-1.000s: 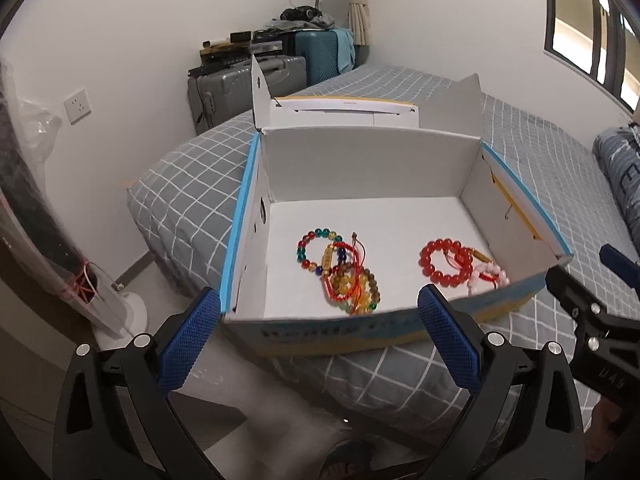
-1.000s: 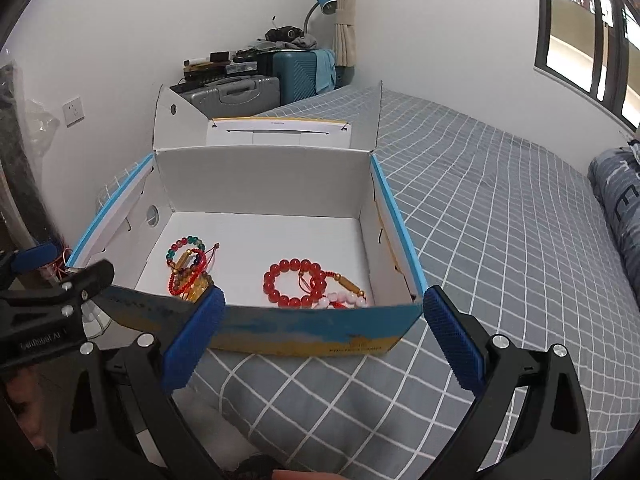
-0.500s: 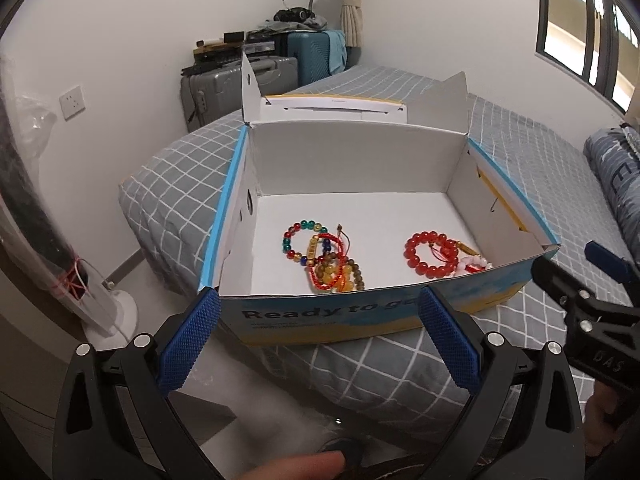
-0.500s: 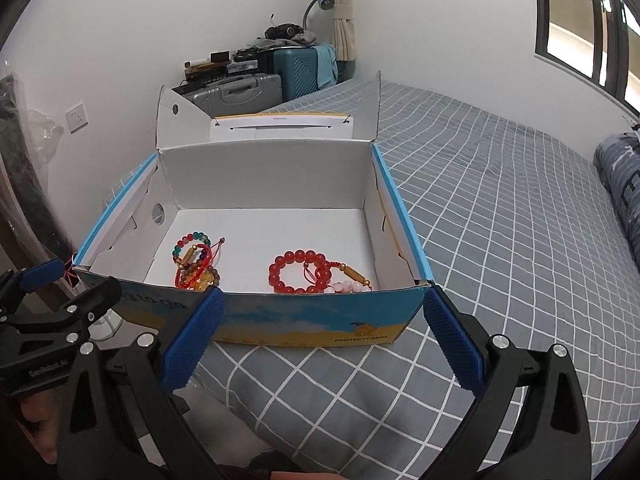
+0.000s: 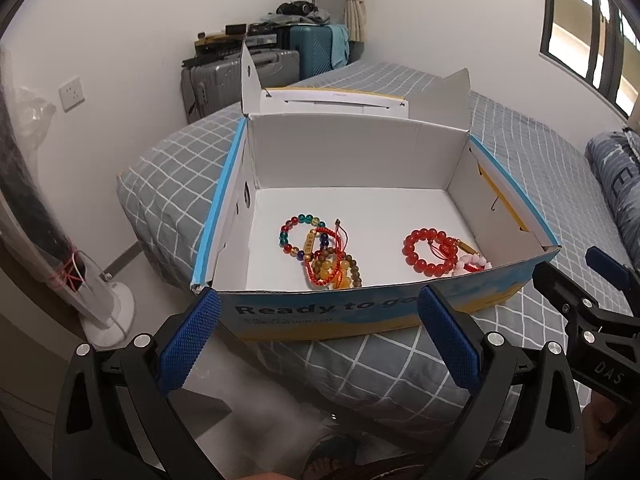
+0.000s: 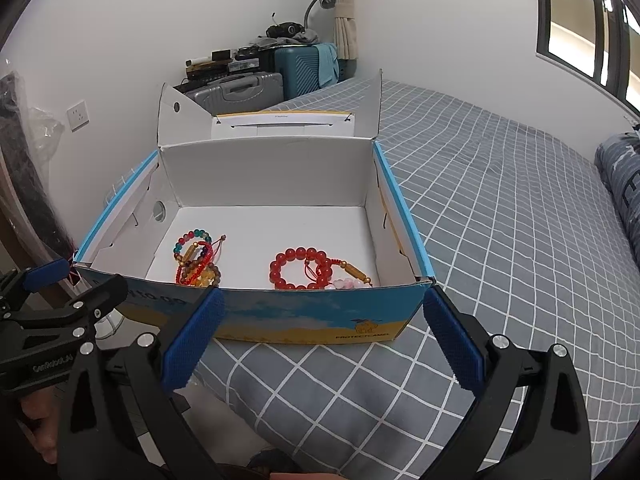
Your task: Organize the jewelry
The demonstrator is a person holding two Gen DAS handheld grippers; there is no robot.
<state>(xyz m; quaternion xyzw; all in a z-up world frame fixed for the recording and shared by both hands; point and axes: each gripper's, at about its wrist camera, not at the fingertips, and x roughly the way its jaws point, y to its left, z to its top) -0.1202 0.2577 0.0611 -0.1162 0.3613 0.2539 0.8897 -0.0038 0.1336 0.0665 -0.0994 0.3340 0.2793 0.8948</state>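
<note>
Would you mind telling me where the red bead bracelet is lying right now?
The red bead bracelet lies on the shoe box floor, in the near right corner in both views, against a gold-charm cord and pink beads, apart from the multicolour bracelet tangle on the left.

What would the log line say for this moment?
left gripper: open, empty | right gripper: open, empty | bracelets: in open box on bed

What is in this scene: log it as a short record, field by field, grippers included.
container: open cardboard box on the bed, lid flaps up
left cluster: multicolour bead bracelet tangled with red cord and amber beads
right cluster: red bead bracelet beside pink beads, near the right wall
left gripper: open, holding nothing, outside the box's near wall
right gripper: open, holding nothing, outside the near wall
background: suitcases, lamp
</note>
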